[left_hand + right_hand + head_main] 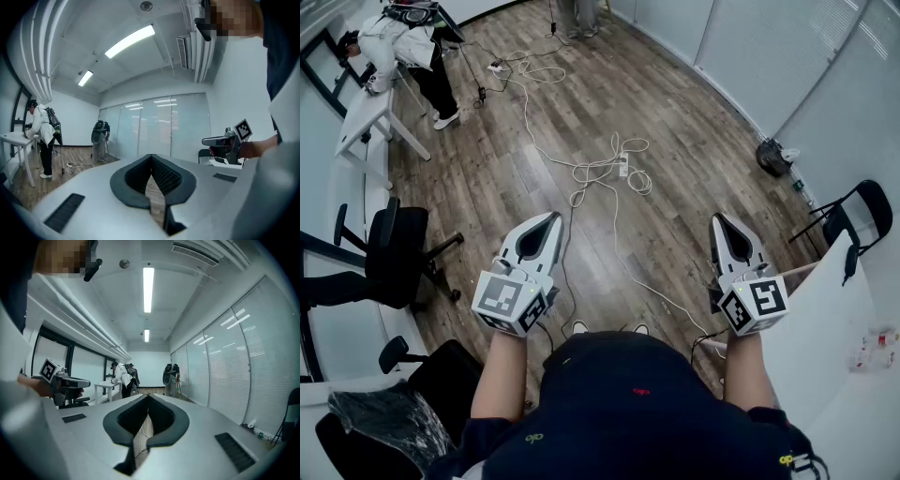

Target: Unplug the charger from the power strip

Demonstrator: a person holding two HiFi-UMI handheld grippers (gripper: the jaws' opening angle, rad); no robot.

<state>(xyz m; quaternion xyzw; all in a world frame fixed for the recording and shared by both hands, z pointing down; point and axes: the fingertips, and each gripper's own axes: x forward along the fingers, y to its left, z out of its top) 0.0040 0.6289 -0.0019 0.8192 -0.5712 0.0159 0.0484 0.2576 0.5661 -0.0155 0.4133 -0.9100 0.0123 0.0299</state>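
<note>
Left hand-held gripper [554, 217] and right hand-held gripper [717, 219] level, jaws closed, empty. Power strip [623, 168] on floor [694, 159] farther out, well apart, among white cables [586, 170].

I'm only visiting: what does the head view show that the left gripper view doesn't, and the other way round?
Only the head view: the power strip among looped white cables on the floor, and a black office chair. Only the left gripper view: the ceiling lights and an air vent. Both: the right gripper, jaws together, and the person in white at the white table.
</note>
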